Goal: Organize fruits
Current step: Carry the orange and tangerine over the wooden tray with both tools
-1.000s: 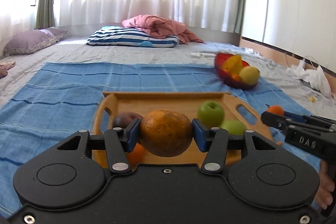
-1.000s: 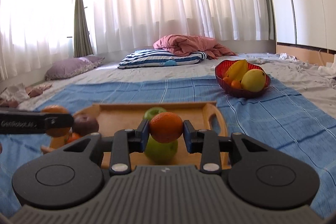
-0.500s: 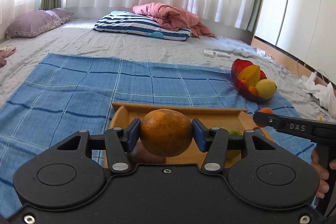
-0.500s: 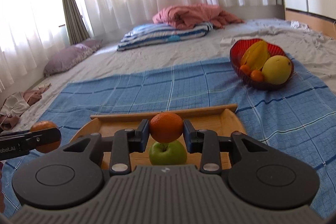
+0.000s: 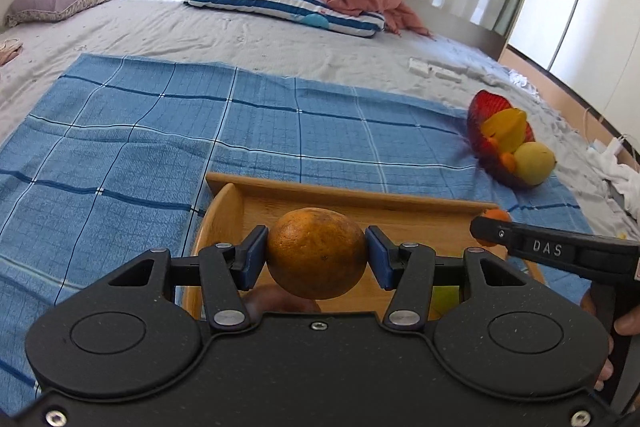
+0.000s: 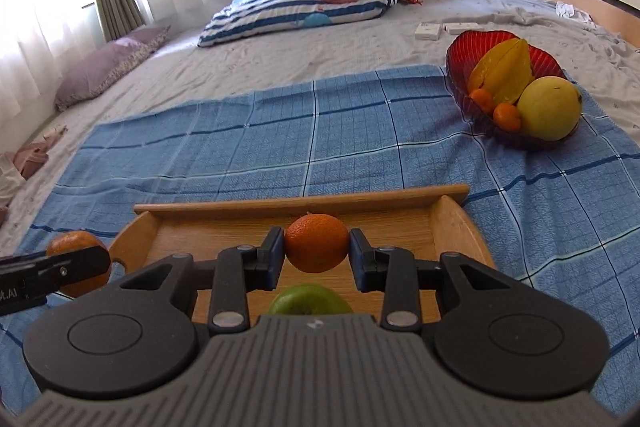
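Left wrist view shows the left tongs [image 5: 316, 254] clamped on a large dull orange [image 5: 316, 253], blue pads pressed to both its sides, held up over the wooden tray [image 5: 352, 193]. Much of the tray floor is hidden behind the fruit and the black tong body; only a sliver of a green apple [image 5: 445, 301] shows under the right finger, and a dark reddish shape under the orange is too blurred to name. At the right edge the right tongs [image 5: 486, 229] enter side-on, a bit of orange fruit peeking past their tip.

Right wrist view has those tongs gripping a small mandarin [image 6: 317, 242] between both pads, above the tray's far half. Below it, a green apple's top rises just over the grey housing, its lower part cut off. The left tongs appear at the left edge, partly masking their orange.

Beyond the tray, on the blue checked cloth [image 6: 360, 131] spread over the bed, stands a red bowl [image 6: 464, 53] holding a yellow starfruit [image 6: 504, 69], a pale yellow-green fruit [image 6: 549, 107] and two small mandarins [image 6: 507, 115].
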A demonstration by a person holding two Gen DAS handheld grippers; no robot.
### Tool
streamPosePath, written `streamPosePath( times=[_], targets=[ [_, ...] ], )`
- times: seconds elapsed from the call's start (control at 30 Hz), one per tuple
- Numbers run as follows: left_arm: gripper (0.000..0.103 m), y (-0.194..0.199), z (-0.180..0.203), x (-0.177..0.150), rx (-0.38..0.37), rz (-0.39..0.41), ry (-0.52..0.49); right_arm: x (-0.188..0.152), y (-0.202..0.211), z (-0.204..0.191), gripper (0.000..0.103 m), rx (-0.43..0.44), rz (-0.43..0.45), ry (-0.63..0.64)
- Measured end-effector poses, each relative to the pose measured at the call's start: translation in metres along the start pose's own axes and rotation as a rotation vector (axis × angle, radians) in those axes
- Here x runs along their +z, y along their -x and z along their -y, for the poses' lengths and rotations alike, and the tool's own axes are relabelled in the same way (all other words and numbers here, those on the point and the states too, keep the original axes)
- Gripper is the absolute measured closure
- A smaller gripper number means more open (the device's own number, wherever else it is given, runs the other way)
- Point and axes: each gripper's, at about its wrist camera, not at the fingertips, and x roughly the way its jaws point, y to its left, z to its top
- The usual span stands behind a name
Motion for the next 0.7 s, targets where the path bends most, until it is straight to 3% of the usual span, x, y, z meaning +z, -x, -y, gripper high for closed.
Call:
streamPosePath(
  times=[0.2, 0.7],
  targets=[
    [0.053, -0.028, -0.003, 0.000, 0.027, -0.022, 0.015, 0.003, -0.019, -0.008, 0.064, -0.041, -0.032, 0.062],
    [0.052, -0.067, -0.015, -0.005, 0.099, -0.071, 0.006, 0.001, -0.057, -0.005, 0.064, -0.038, -0.106, 0.034]
  ],
)
